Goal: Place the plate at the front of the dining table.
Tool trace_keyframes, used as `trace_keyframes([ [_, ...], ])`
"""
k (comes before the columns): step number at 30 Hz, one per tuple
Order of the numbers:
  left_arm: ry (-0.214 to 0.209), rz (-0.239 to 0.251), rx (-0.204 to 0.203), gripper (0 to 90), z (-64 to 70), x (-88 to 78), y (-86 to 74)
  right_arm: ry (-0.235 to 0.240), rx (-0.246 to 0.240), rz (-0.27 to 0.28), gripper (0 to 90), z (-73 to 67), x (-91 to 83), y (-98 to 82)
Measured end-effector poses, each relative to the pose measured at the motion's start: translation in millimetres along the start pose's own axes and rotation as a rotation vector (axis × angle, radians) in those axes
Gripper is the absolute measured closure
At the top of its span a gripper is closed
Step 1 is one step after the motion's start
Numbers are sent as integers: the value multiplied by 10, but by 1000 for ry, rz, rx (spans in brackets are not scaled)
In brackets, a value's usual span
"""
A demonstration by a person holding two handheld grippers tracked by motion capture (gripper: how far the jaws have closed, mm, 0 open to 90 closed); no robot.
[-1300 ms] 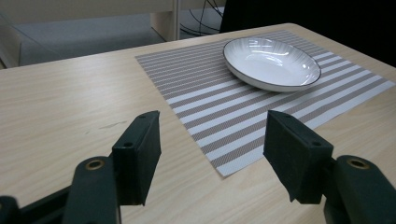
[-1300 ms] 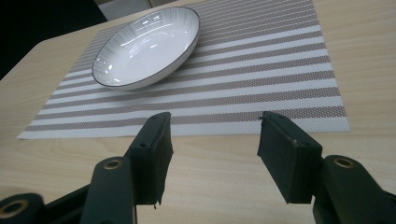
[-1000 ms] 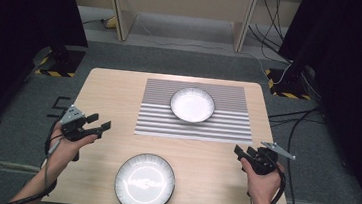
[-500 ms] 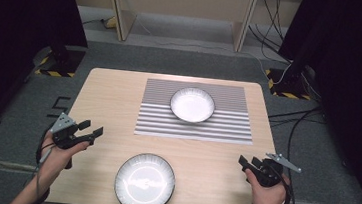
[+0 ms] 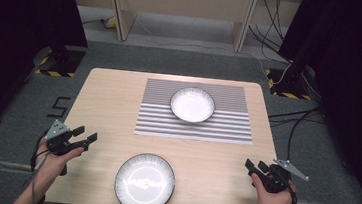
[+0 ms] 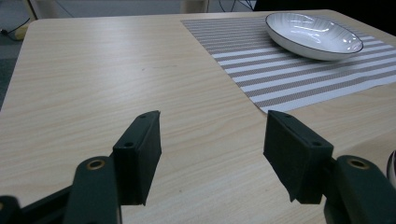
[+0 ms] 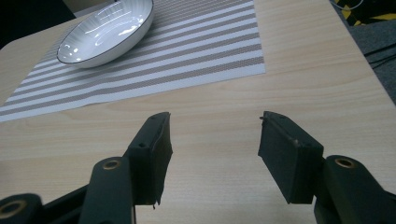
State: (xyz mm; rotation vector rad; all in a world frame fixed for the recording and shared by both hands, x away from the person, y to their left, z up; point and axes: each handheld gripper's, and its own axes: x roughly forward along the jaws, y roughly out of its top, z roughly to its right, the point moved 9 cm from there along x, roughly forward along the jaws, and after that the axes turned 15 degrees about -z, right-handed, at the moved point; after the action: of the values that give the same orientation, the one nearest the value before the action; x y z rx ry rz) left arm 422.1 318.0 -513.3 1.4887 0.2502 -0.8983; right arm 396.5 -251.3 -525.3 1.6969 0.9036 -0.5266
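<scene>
A white bowl with a dark rim sits on a grey striped placemat at the far middle of the wooden table. A second white dish lies near the front edge. My left gripper hovers open at the table's left front edge, its jaws wide apart with nothing between them. My right gripper is open at the right front corner, empty too. The bowl is far ahead in the left gripper view, and the bowl shows far ahead in the right gripper view.
Dark curtains flank both sides. Cables trail on the grey floor to the right. Desk legs stand beyond the table's far edge. Bare wood lies between the grippers and the placemat.
Both hands have drawn back toward the front edge, the left gripper lower and outward to the left, the right gripper lower toward the right corner. Both stayed open. The dishes have not moved.
</scene>
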Motion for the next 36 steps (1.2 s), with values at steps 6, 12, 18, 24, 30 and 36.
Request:
trace_keyframes([
  [6,10,-5,-21,362,-82,-3,-83,-14,22,13,438,110,-24,-41],
  [12,21,-9,-42,363,-152,7,-158,-23,39,13,438,192,-29,-99],
  [18,34,-13,-53,363,-220,14,-218,-33,47,14,438,257,-25,-144],
  [24,55,-18,-65,363,-317,48,-293,-52,59,17,438,340,-5,-179],
  [30,75,-26,-75,363,-398,87,-376,-70,61,22,438,417,23,-221],
  [36,78,-11,-95,363,-419,93,-400,-76,67,36,438,460,20,-231],
])
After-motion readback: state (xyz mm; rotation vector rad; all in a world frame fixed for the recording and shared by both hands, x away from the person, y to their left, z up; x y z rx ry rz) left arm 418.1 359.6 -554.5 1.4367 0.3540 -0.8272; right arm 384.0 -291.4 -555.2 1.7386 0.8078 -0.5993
